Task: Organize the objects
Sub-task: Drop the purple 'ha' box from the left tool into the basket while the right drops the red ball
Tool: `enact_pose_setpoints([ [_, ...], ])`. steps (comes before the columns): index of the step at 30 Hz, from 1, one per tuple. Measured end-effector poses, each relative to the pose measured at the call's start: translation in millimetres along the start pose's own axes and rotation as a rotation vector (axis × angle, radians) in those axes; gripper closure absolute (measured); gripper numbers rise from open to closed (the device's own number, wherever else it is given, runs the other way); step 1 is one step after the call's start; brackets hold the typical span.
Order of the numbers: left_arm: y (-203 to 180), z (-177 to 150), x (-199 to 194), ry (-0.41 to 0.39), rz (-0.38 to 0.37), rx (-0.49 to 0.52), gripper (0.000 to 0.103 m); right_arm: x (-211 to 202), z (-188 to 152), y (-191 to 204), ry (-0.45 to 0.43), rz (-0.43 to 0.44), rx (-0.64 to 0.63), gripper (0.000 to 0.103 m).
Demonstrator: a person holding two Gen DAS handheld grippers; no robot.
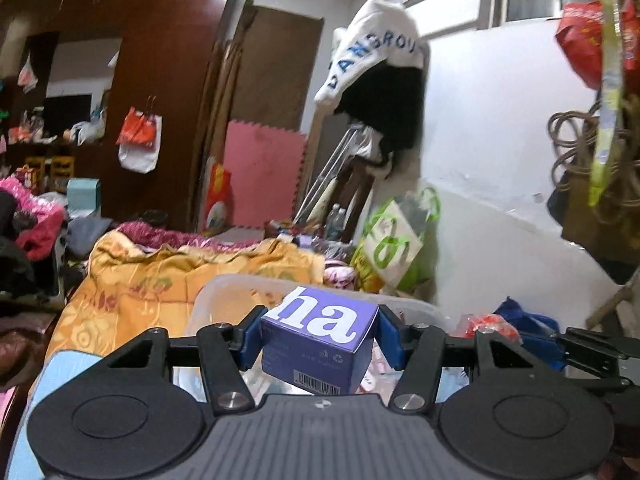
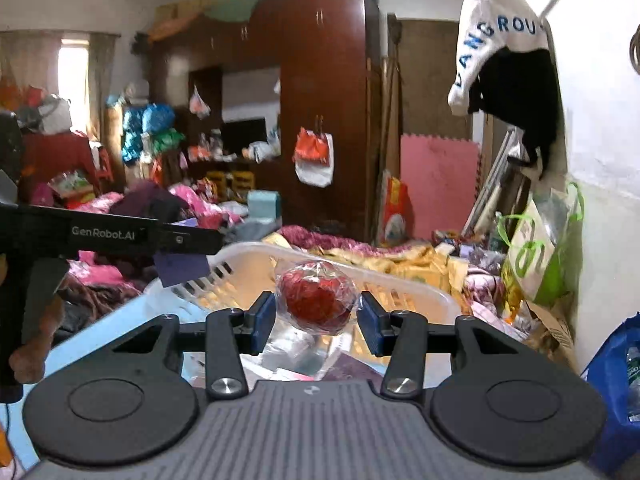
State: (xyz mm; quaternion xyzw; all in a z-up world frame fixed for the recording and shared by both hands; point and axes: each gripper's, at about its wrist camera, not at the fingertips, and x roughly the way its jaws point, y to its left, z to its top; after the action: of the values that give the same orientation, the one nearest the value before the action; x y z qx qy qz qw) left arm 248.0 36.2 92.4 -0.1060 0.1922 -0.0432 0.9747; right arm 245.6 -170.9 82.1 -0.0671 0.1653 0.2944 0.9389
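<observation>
Ahead of you a white plastic basket (image 2: 256,268) sits on the cluttered bed, near its orange quilt (image 1: 168,276). Your left gripper (image 1: 318,334) clamps a purple box (image 1: 320,344) above the basket's near rim. Your right gripper (image 2: 316,318) has its pads about a clear-wrapped red ball (image 2: 316,298); a slight gap shows on the right side.

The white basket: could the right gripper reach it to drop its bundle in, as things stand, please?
Probably yes. The right gripper, holding the red wrapped bundle, points straight at the basket with nothing between them. The left gripper with its purple box stays off to the side.
</observation>
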Motion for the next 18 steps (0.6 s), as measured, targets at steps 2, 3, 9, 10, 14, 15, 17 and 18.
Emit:
enact_pose_setpoints([
  [2,2.3,-3.2,4.2,0.011,0.001,-0.006,0.042,2.4,-3.4,-2.2,0.011,-0.001,0.008,0.054],
  [3,3.3,-4.4,4.8,0.006,0.004,-0.006,0.042,4.3,-4.7,-2.8,0.015,-0.004,0.008,0.054],
  [9,2.7,-3.9,15.3,0.009,0.049,0.027,0.034,2.1,-12.5,-12.4,0.050,-0.035,0.015,0.051],
  [10,1.5,-4.5,16.9,0.000,0.059,0.056,0.029,1.9,-13.1,-13.0,0.049,-0.047,0.015,0.044],
  [14,5.8,-7.9,7.3,-0.021,0.070,0.047,0.023,-17.5,-18.0,-8.3,0.006,-0.052,0.027,0.018],
  [15,8.3,-10.5,-2.0,-0.040,0.051,0.033,0.023,-25.0,-21.4,-7.7,-0.007,-0.032,0.036,0.015],
  [17,11.9,-18.8,-27.7,-0.081,0.033,0.029,0.023,-42.6,-36.2,-3.6,-0.037,0.018,0.044,0.000],
  [18,13.8,-26.6,-44.5,-0.105,0.034,0.041,0.022,-51.2,-47.5,0.4,-0.051,0.040,0.043,0.000],
])
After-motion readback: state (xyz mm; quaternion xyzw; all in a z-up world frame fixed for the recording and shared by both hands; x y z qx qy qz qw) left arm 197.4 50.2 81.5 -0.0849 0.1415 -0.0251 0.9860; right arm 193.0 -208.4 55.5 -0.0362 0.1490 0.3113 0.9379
